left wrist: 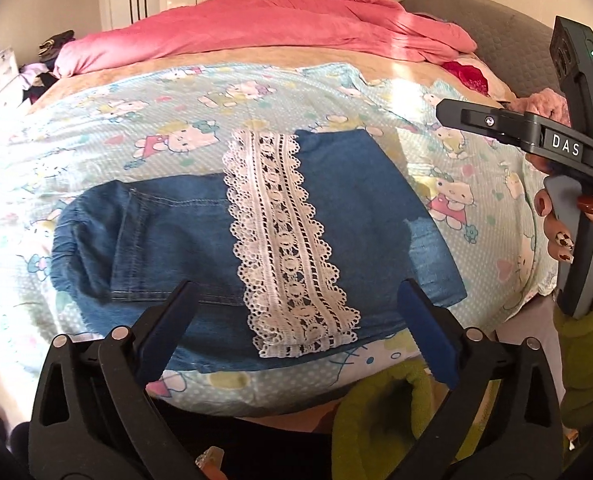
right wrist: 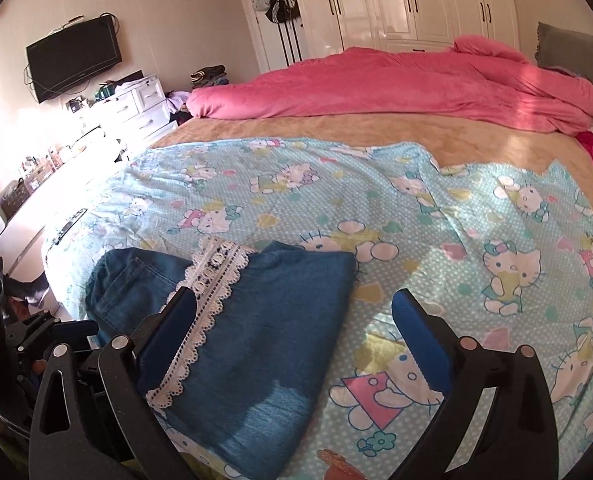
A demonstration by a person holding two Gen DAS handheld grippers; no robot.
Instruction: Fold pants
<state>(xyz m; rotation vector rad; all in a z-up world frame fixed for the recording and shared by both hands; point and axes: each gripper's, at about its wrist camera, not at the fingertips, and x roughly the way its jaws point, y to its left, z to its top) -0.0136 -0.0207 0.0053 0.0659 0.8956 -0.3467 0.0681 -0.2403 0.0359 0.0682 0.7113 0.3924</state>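
Blue denim pants (left wrist: 176,240) with a white lace band (left wrist: 284,236) lie folded into a compact rectangle on the cartoon-cat sheet (left wrist: 136,120) near the bed's front edge. My left gripper (left wrist: 296,304) is open and empty, hovering just above the pants' near edge. The right gripper's body (left wrist: 568,148) shows at the right, held in a hand, off the pants. In the right wrist view the pants (right wrist: 264,320) lie at lower left; my right gripper (right wrist: 294,312) is open and empty above their right edge and the sheet (right wrist: 456,240).
A pink duvet (right wrist: 376,88) is bunched along the far side of the bed. A grey headboard (left wrist: 496,32) is at the right. White drawers (right wrist: 136,108) and a wall TV (right wrist: 72,60) stand at the left. The person's green slippers (left wrist: 380,408) are below the bed edge.
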